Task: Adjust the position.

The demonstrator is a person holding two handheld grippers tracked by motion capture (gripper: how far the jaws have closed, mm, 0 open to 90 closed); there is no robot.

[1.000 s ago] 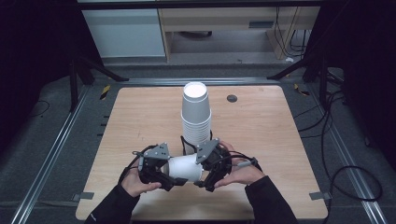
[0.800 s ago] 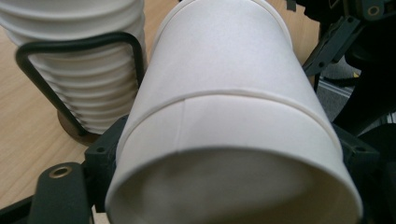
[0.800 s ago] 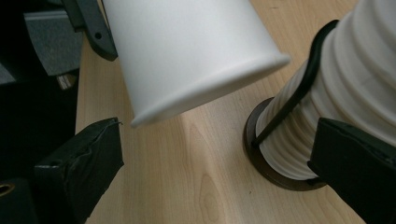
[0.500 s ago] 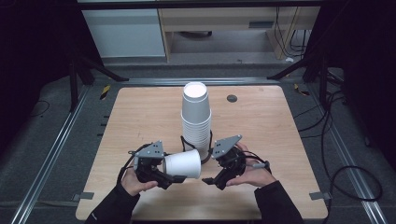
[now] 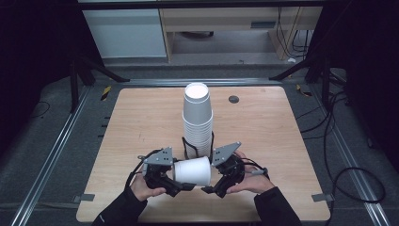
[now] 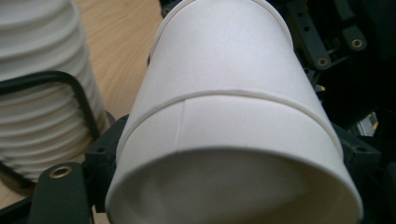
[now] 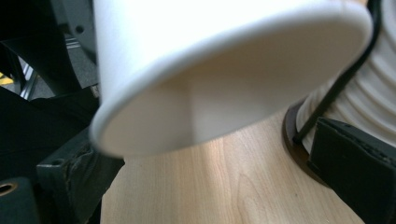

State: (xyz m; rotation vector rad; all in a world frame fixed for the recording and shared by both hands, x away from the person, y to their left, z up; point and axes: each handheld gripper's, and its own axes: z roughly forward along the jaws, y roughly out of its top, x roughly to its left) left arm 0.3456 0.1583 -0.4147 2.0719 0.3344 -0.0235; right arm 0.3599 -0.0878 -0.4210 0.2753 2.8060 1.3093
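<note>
White cup held sideways betw. tongs, cup stack just beside.

One camera looks down from above my table; both gripper cameras sit close, sharing the cup and stack.

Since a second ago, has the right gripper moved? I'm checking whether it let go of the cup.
Yes. The right gripper has drawn rightward, away from the cup stack; the cup stays with the left gripper.

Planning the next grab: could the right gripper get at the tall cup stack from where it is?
Probably yes: the right gripper looks free, the cup stack stands just behind it, nothing between. The left gripper holds the sideways cup.
</note>
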